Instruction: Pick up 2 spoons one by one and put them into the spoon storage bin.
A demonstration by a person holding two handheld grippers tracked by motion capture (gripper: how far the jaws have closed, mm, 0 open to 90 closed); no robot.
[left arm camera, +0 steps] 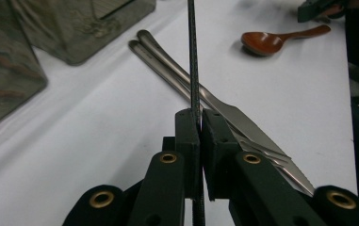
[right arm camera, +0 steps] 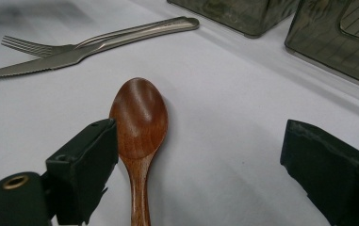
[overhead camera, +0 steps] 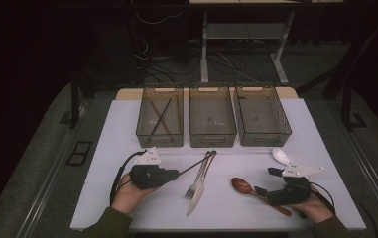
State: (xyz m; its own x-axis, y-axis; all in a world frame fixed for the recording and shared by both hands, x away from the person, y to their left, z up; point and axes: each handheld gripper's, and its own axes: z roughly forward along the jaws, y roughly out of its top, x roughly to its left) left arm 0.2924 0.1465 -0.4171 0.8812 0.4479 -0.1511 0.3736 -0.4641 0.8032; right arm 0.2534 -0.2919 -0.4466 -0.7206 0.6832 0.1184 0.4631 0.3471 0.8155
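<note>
White tabletop: left gripper [left arm camera: 199, 123] is clamped on a thin dark chopstick [left arm camera: 192, 56], light, stiff, slippery, so grip mid-shaft. Right gripper [right arm camera: 200, 155] gapes wide, empty, brown wooden spoon [right arm camera: 138, 117] between its jaws.

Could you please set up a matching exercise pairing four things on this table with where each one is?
1. chopstick
2. wooden spoon
3. fork
4. white spoon

a. beside the knife
b. between the open right gripper's jaws
c. clamped in the left gripper
d. near the right-hand bin

Pairs: 1-c, 2-b, 3-a, 4-d
</note>
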